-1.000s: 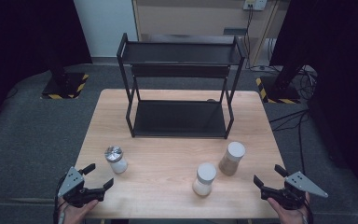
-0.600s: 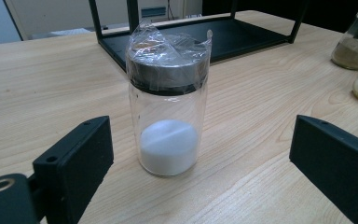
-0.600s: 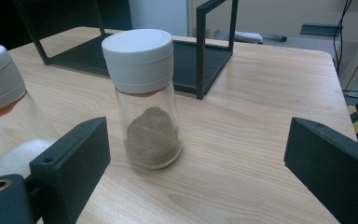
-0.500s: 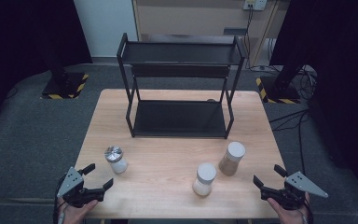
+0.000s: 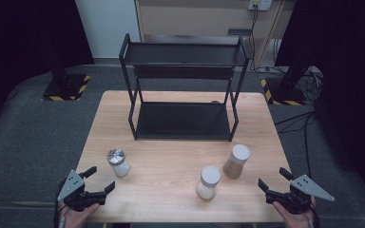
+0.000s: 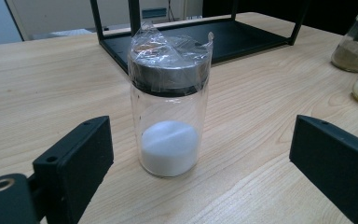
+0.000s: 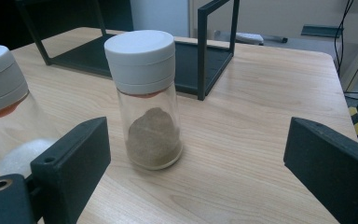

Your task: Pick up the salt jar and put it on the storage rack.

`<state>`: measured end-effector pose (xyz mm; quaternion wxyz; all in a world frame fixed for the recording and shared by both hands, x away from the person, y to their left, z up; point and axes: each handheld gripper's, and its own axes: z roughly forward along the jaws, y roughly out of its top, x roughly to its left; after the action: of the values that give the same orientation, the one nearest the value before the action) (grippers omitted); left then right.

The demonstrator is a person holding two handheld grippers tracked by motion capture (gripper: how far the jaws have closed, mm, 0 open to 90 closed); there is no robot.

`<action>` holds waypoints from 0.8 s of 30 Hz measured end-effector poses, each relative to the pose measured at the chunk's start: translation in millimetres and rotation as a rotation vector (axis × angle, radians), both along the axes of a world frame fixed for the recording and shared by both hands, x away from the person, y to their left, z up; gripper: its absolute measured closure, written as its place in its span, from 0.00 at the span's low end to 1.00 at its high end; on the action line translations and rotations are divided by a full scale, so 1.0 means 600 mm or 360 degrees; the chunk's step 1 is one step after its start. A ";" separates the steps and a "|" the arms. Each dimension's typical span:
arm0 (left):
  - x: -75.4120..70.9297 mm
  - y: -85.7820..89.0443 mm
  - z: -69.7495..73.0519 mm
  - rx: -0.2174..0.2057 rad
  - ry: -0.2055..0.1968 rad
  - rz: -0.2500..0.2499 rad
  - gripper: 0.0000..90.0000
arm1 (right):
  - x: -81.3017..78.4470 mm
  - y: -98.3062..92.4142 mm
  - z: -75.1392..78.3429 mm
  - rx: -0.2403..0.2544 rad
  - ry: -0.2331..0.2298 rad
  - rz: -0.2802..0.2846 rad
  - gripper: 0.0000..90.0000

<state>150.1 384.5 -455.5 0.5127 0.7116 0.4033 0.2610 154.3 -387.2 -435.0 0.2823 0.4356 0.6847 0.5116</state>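
A light wooden table [image 5: 180, 190] takes up the middle of the high view, and a black two-tier metal rack [image 5: 183, 90] stands on its far half, open toward the person. On the near half stand three upright glass jars, all apart from each other and from the rack. Nearest the rack's right leg is the jar of brown powder [image 5: 236, 161] with a white cap; in the right gripper view it [image 7: 147, 102] sits just ahead of the jaws and left of centre. Just beside it, closer to the person, is a white-capped jar of white powder [image 5: 208, 183]. Well to the left stands the jar with a dark lid under crinkled clear film [image 5: 118, 162], a little white powder at its bottom; in the left gripper view it [image 6: 170, 100] stands upright ahead of the jaws. The left gripper [image 5: 99, 179] and the right gripper [image 5: 273, 178] hover at the near table edge, each with jaws spread wide and holding nothing.
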 end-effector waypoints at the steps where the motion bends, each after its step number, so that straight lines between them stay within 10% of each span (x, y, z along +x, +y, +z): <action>1: 0.000 0.000 0.000 0.0000 0.0001 0.0000 0.06 | 0.000 0.000 0.000 -0.0001 0.0000 0.0000 0.08; 24: -0.007 -0.006 0.026 -0.0011 -0.0003 0.0029 0.05 | -0.002 0.002 0.001 -0.0009 -0.0010 -0.0002 0.08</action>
<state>145.6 381.2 -439.9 0.5132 0.7058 0.4101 0.2649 152.8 -386.3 -434.1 0.2860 0.4336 0.6850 0.5109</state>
